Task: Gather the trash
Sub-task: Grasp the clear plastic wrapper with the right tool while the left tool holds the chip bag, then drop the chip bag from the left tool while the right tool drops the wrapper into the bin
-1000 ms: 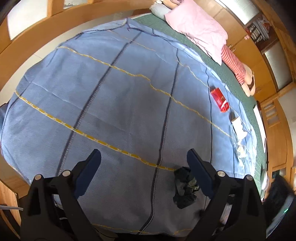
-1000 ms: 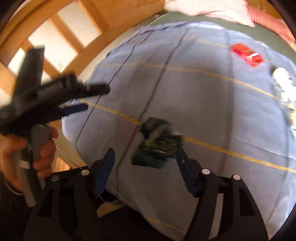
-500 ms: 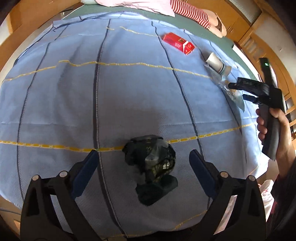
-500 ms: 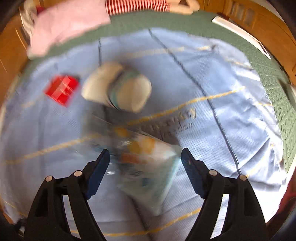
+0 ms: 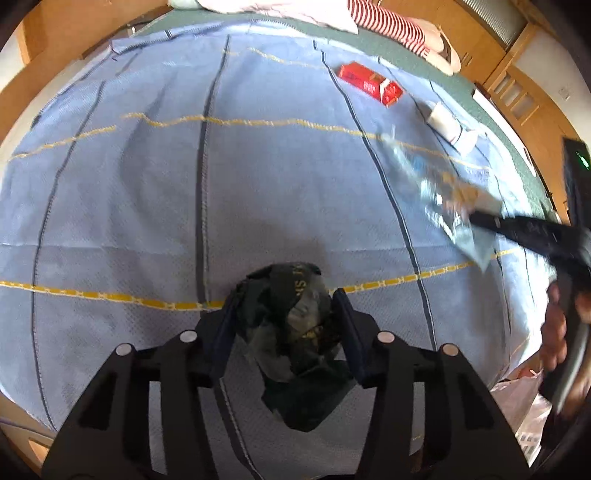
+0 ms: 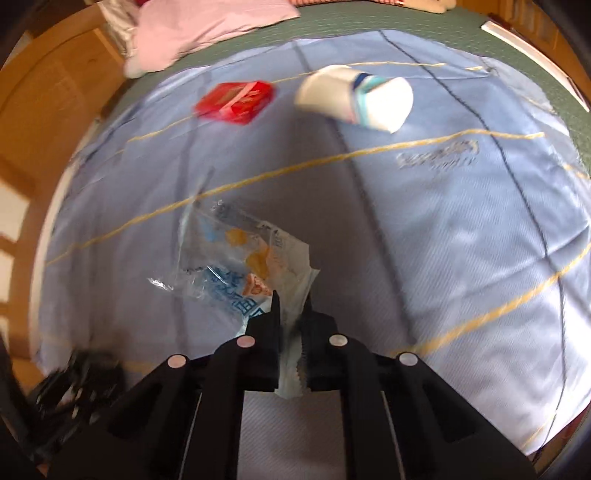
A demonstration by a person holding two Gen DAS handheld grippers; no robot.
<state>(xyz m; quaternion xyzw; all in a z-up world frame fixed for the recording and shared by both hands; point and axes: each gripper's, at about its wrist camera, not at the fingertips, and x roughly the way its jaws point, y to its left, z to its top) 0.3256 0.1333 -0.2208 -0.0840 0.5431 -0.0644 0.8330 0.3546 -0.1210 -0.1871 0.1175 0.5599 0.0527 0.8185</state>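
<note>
My left gripper [image 5: 282, 299] is shut on a crumpled dark wrapper [image 5: 291, 332] near the front edge of the blue bedspread [image 5: 129, 206]. My right gripper [image 6: 291, 299] is shut on a clear printed plastic wrapper [image 6: 236, 266], gripping its near corner; it also shows in the left wrist view [image 5: 439, 195] with the right gripper [image 5: 476, 218] at it. A red carton [image 5: 371, 83] [image 6: 236, 101] and a white paper cup [image 5: 448, 125] [image 6: 354, 96] lie on the bedspread farther back.
A pink pillow [image 6: 199, 29] and a red-striped soft toy [image 5: 391, 26] lie at the head of the bed. A wooden frame [image 5: 44, 33] surrounds the bed. A white plastic bag [image 5: 528, 406] sits off the bed's right side.
Both grippers have closed: the left on the dark wrapper between its fingers, the right on the clear plastic wrapper it had moved over.
</note>
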